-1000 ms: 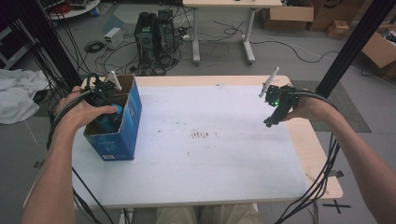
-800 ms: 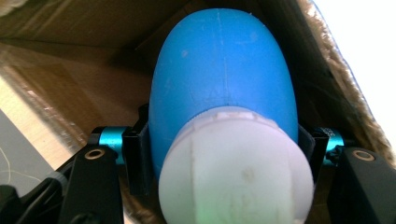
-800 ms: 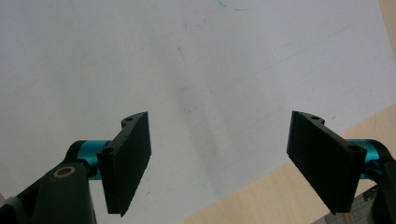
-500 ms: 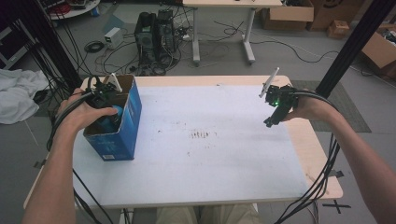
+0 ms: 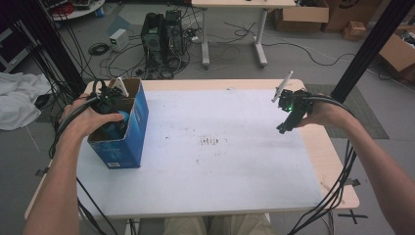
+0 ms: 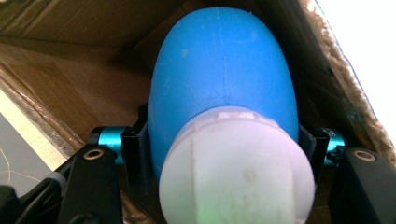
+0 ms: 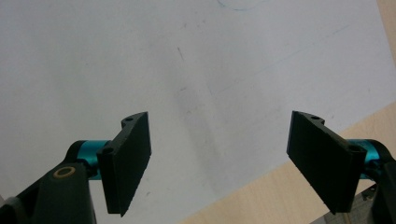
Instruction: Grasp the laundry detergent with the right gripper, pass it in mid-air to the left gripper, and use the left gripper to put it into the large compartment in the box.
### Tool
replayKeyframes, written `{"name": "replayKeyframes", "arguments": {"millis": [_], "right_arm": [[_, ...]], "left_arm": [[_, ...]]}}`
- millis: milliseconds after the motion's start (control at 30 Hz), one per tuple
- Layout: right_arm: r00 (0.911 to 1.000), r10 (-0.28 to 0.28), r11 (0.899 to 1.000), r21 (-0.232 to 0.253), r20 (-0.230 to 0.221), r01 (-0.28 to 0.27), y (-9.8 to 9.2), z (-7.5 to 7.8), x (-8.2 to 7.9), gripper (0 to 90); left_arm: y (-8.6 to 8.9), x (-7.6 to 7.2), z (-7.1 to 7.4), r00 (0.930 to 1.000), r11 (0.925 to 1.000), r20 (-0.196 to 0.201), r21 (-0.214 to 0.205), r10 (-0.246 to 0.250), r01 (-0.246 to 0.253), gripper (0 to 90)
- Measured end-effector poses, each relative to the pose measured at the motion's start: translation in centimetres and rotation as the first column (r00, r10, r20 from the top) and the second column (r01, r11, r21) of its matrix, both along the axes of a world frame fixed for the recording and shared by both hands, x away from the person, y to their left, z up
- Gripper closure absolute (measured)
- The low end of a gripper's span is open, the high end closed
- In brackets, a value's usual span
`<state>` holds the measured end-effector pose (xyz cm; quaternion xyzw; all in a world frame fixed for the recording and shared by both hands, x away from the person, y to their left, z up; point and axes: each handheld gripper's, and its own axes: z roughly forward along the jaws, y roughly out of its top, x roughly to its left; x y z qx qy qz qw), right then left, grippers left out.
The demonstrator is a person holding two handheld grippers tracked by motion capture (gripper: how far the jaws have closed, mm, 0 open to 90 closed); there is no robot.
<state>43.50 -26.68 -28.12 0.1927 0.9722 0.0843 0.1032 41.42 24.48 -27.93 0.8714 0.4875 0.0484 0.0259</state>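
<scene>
Left gripper view: I am clamping the left gripper (image 6: pixel 224 154) on a blue bottle (image 6: pixel 224 60) with a white cap (image 6: pixel 236 168), inside the brown walls of the box (image 6: pixel 60 84). From the high view, that blue box (image 5: pixel 125 129) is sitting at the left of the frame on the table (image 5: pixel 220 171). At the right, I am holding the right gripper (image 5: pixel 284 128) above the tabletop, jaws spread and empty.

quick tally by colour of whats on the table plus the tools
Blue: 2, the box and the blue-and-white bulb in it, gripped by the left tool
Black: 2, the left tool and the right tool, which is open over the table
Total: 4
</scene>
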Motion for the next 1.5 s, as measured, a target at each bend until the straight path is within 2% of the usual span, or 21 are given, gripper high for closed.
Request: {"name": "replayKeyframes", "arguments": {"millis": [133,167,367,533,567,600,667,700,833,900,933,1100,1133,1300,1333,1367,1400,1500], "right_arm": [[1.0000,0.003,1.000,0.000,0.001,-0.003,-0.1,0.0,0.0,21.2],[1.0000,0.003,1.000,0.000,0.001,-0.003,-0.1,0.0,0.0,21.2],[1.0000,0.003,1.000,0.001,0.001,-0.003,0.0,0.0,0.0,21.2],[1.0000,-0.002,1.000,-0.005,-0.001,0.002,0.0,-0.1,0.0,21.2],[1.0000,-0.003,1.000,-0.002,-0.001,0.003,0.0,-0.1,0.0,21.2],[1.0000,-0.006,1.000,-0.004,0.000,0.006,0.1,-0.2,0.0,21.2],[1.0000,-0.006,1.000,-0.005,-0.001,0.006,0.1,-0.2,0.0,21.2],[1.0000,-0.004,1.000,-0.005,0.000,0.004,0.1,-0.2,0.0,21.2],[1.0000,-0.005,1.000,-0.004,0.000,0.005,0.2,-0.2,0.0,21.2],[1.0000,-0.008,1.000,-0.005,0.000,0.008,0.1,-0.2,0.0,21.2],[1.0000,-0.007,1.000,-0.006,-0.001,0.007,0.1,-0.2,0.0,21.2],[0.9999,-0.010,1.000,-0.007,0.001,0.010,0.1,-0.2,0.0,21.2],[1.0000,-0.007,1.000,-0.006,-0.001,0.007,0.1,-0.2,0.0,21.2],[0.9999,-0.012,1.000,-0.004,0.003,0.012,0.0,-0.1,-0.1,21.2],[0.9999,-0.012,1.000,-0.004,0.003,0.012,0.0,-0.1,-0.1,21.2],[1.0000,-0.007,1.000,-0.004,0.003,0.007,0.0,-0.1,0.0,21.2],[0.9999,-0.011,1.000,-0.002,0.006,0.011,0.0,-0.1,-0.1,21.2],[0.9999,-0.009,1.000,0.000,0.006,0.009,0.0,-0.1,-0.1,21.2]], "left_arm": [[-0.1,-0.1,0.0,1.0000,1.0000,0.001,-0.002,0.000,0.000,37.6],[0.0,0.0,0.1,0.9999,0.9999,-0.008,0.007,-0.013,0.013,37.6],[0.0,0.0,0.0,1.0000,1.0000,-0.001,-0.007,0.000,0.000,37.4],[0.0,0.0,0.1,1.0000,1.0000,-0.008,0.004,-0.006,0.006,37.2],[0.1,0.0,0.4,1.0000,1.0000,-0.005,-0.005,-0.007,0.007,37.1],[0.0,0.0,0.0,1.0000,1.0000,-0.001,0.000,0.000,0.000,37.1],[0.0,0.0,0.5,0.9999,1.0000,-0.009,-0.003,-0.008,0.008,36.4],[0.0,0.1,0.1,1.0000,1.0000,-0.006,-0.008,-0.005,0.005,36.2],[0.0,0.0,0.7,0.9998,1.0000,-0.015,-0.003,-0.008,0.008,35.2],[0.0,0.0,0.4,0.9999,1.0000,-0.011,-0.006,-0.008,0.008,34.5],[-0.1,0.0,0.8,0.9998,0.9999,-0.015,0.002,-0.011,0.011,33.6],[0.0,0.0,0.4,0.9999,0.9999,-0.011,-0.006,-0.009,0.009,32.6],[-0.1,0.0,1.0,0.9998,0.9999,-0.015,0.006,-0.012,0.012,32.5],[-0.1,0.0,1.2,0.9998,0.9999,-0.019,0.006,-0.011,0.011,31.8],[-0.1,0.0,1.1,0.9999,1.0000,-0.016,0.006,-0.007,0.007,31.8],[-0.3,-0.1,1.7,1.0000,0.9999,-0.006,0.008,-0.007,0.007,31.8],[-0.2,-0.1,1.4,0.9997,0.9999,-0.022,0.005,-0.009,0.009,31.8],[-0.3,-0.2,2.1,0.9999,0.9997,0.002,0.018,-0.015,0.015,31.8]]}}
